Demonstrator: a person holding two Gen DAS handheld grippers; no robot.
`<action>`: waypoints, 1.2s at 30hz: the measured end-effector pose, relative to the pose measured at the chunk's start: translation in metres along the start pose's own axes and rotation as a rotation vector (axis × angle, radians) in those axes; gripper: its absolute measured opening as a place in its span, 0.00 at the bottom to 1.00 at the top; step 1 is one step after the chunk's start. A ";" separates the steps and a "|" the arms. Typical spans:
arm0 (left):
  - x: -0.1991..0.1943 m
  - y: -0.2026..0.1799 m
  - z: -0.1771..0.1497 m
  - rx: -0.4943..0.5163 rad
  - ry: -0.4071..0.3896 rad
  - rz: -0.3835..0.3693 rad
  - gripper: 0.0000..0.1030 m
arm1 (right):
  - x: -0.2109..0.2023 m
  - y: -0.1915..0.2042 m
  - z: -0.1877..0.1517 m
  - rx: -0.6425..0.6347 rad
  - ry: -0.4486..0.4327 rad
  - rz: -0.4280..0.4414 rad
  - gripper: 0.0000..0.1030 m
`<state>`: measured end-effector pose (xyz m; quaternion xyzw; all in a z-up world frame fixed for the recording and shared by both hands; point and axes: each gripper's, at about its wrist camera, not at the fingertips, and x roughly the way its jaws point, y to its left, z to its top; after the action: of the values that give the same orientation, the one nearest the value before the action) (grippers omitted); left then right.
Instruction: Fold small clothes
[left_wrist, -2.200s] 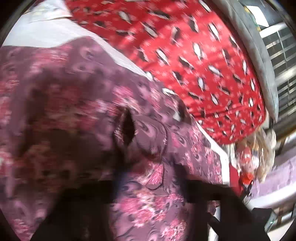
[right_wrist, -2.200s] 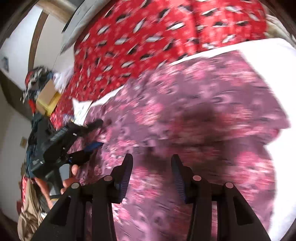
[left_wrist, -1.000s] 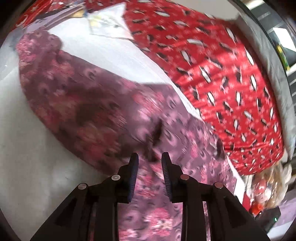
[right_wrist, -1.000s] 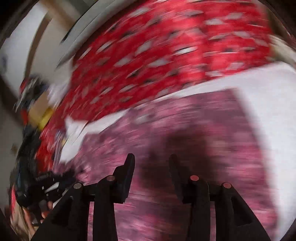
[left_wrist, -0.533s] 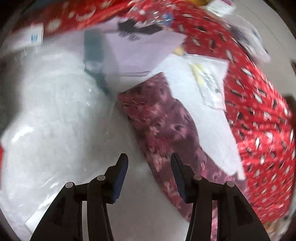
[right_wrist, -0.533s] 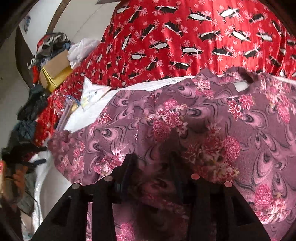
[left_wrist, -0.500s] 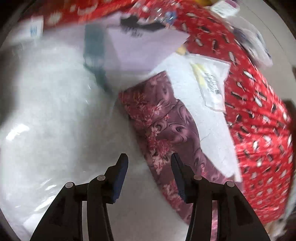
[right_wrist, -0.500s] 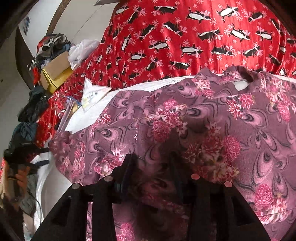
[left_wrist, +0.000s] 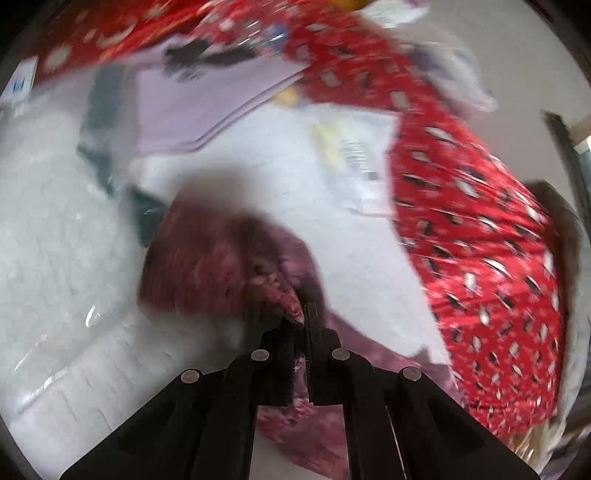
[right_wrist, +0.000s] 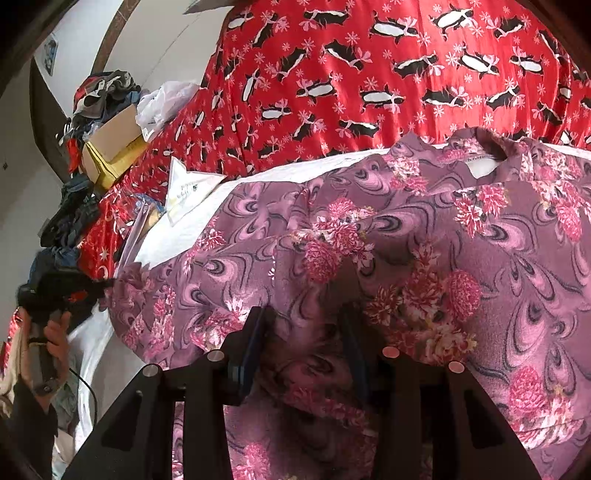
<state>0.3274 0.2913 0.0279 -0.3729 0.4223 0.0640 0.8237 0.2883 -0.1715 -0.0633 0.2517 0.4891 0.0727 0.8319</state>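
A purple garment with pink flowers (right_wrist: 424, 240) lies spread on a white sheet (right_wrist: 280, 170). In the left wrist view my left gripper (left_wrist: 300, 317) is shut on the garment's corner (left_wrist: 221, 266), which bunches up blurred in front of the fingers. That gripper also shows in the right wrist view (right_wrist: 66, 288) at the garment's far left edge, held by a hand. My right gripper (right_wrist: 304, 325) is open, its fingers pressed down on the garment's middle with cloth between them.
A red penguin-print cover (right_wrist: 369, 74) lies behind the sheet. Papers (left_wrist: 207, 92) and a plastic packet (right_wrist: 188, 188) lie at the sheet's far end. A cardboard box (right_wrist: 110, 147) and piled clothes (right_wrist: 99, 88) stand beyond.
My left gripper has closed on the garment's corner, where half a second ago it was open above the sheet. The right gripper stays open on the garment's middle.
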 end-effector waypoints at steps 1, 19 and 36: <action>-0.009 -0.012 -0.006 0.037 -0.013 -0.010 0.03 | -0.001 0.000 0.002 0.002 0.014 0.000 0.42; -0.068 -0.182 -0.136 0.352 0.113 -0.226 0.03 | -0.112 -0.132 -0.001 0.007 -0.013 -0.360 0.63; 0.107 -0.210 -0.235 0.337 0.462 -0.146 0.04 | -0.112 -0.129 -0.020 -0.091 -0.066 -0.329 0.77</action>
<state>0.3313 -0.0375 -0.0195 -0.2650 0.5755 -0.1528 0.7585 0.1978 -0.3166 -0.0473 0.1326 0.4921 -0.0505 0.8589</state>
